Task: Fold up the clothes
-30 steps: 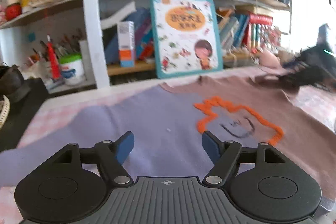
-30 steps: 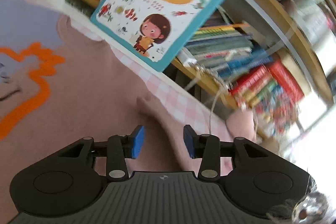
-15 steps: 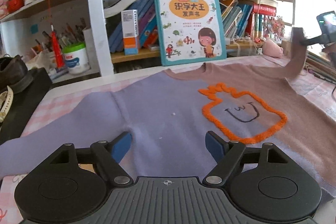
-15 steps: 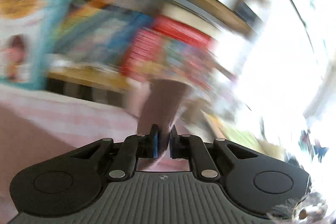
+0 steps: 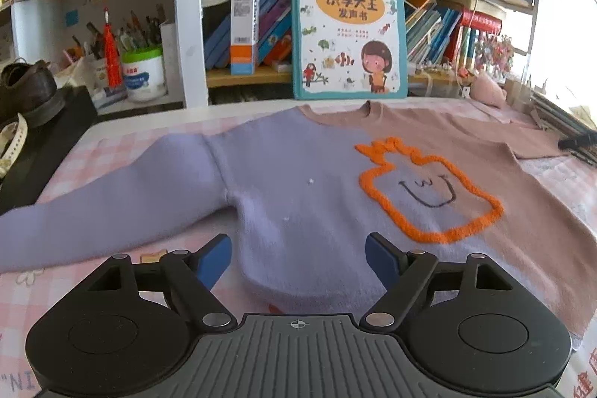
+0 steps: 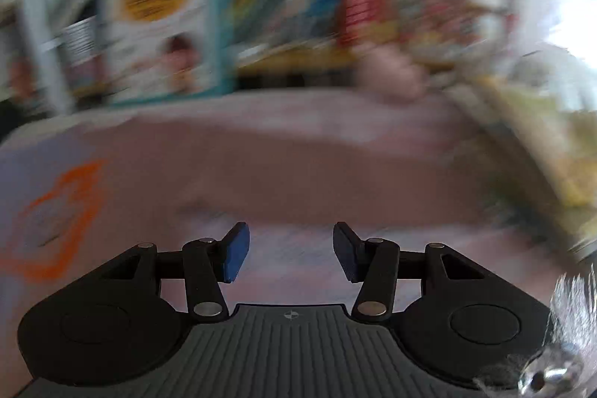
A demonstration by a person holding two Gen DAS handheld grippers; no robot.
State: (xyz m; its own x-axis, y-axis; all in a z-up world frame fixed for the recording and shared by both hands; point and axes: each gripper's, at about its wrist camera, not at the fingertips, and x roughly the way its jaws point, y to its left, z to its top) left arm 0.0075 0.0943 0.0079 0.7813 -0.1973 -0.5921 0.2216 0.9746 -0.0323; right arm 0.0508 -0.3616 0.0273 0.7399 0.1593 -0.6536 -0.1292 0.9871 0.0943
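A sweater [image 5: 298, 181], purple on the left half and brown on the right, with an orange outlined smiley, lies flat on the pink checked tablecloth [image 5: 93, 155], both sleeves spread out. My left gripper [image 5: 298, 260] is open and empty just above the sweater's lower hem. My right gripper [image 6: 291, 252] is open and empty near the brown sleeve [image 6: 335, 181]; that view is motion-blurred. Its dark tip shows at the right edge of the left wrist view [image 5: 578, 140].
A bookshelf with a teal picture book [image 5: 347, 32] stands behind the table. A black box with a brown shoe [image 5: 26, 92] sits at the left. A pink plush [image 5: 485, 92] and stacked books lie at the right.
My right gripper held the brown sleeve up, then laid it out to the right and opened. My left gripper pulled back toward the hem, staying open.
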